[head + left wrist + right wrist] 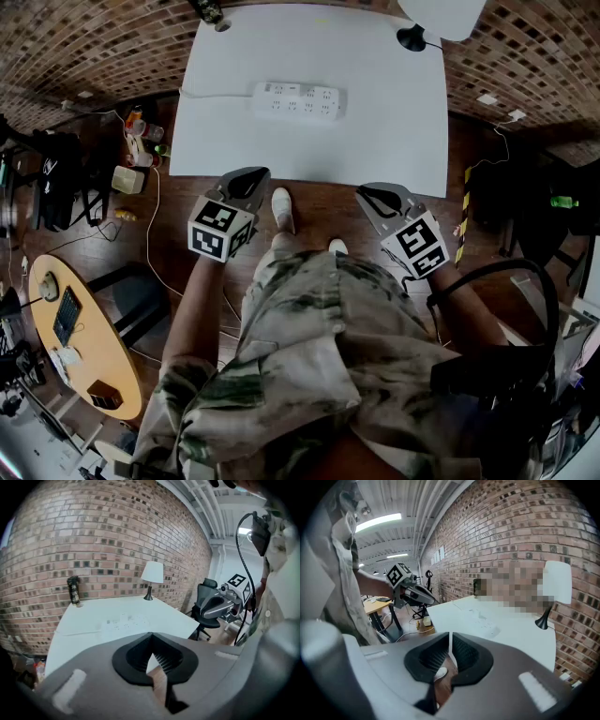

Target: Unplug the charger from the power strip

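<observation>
Head view: white power strip mid counter, nearer far edge. Left hand-held gripper & right hand-held gripper held back over wood floor.
Left gripper view: jaws shut tight, nothing btwn. Adds lamp, dark bottle, brick wall.
Right gripper view: jaws shut too, empty. Strip's print too small to read.

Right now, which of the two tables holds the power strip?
The white rectangular table, where the power strip lies; the round wooden table at left has none.
</observation>
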Available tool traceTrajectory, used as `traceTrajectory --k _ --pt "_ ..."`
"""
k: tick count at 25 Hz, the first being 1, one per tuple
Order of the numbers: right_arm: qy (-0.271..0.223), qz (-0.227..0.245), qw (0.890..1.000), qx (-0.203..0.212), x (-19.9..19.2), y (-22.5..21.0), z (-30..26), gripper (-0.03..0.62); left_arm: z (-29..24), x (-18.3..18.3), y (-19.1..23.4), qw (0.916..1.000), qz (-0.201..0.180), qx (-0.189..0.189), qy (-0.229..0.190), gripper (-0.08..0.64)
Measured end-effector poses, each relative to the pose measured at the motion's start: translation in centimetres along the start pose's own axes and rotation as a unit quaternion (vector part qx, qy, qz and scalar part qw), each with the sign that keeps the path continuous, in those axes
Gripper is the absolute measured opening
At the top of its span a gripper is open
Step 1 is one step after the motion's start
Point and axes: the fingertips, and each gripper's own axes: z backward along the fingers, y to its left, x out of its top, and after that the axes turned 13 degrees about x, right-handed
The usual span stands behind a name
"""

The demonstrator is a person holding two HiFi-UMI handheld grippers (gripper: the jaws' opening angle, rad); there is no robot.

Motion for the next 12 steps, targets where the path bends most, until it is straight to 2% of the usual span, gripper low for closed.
traceTrajectory --k 4,7,9,12 --pt "0.017 -0.011 1.0 -0.017 2.8 -2.7 -4.2 0.029 -4.8 1.6 4.3 0.9978 -0.005 -0.064 0.014 0.0" --pt "0.036 -0.015 0.999 -0.028 4.5 -5.1 -7.8 0.034 -9.1 2.3 7.2 0.9929 -0.005 -0.116 0.022 0.0" --pt "0.05 -0.017 0.998 -0.042 5.2 -6.9 -10.1 0.044 -12.5 2.1 8.3 0.9877 -0.01 -0.15 0.042 0.0" --pt "0.076 -0.016 0.996 -0.045 5.7 -8.9 -12.5 0.051 -16.5 1.4 9.1 0.9806 -0.011 -0.178 0.08 0.0"
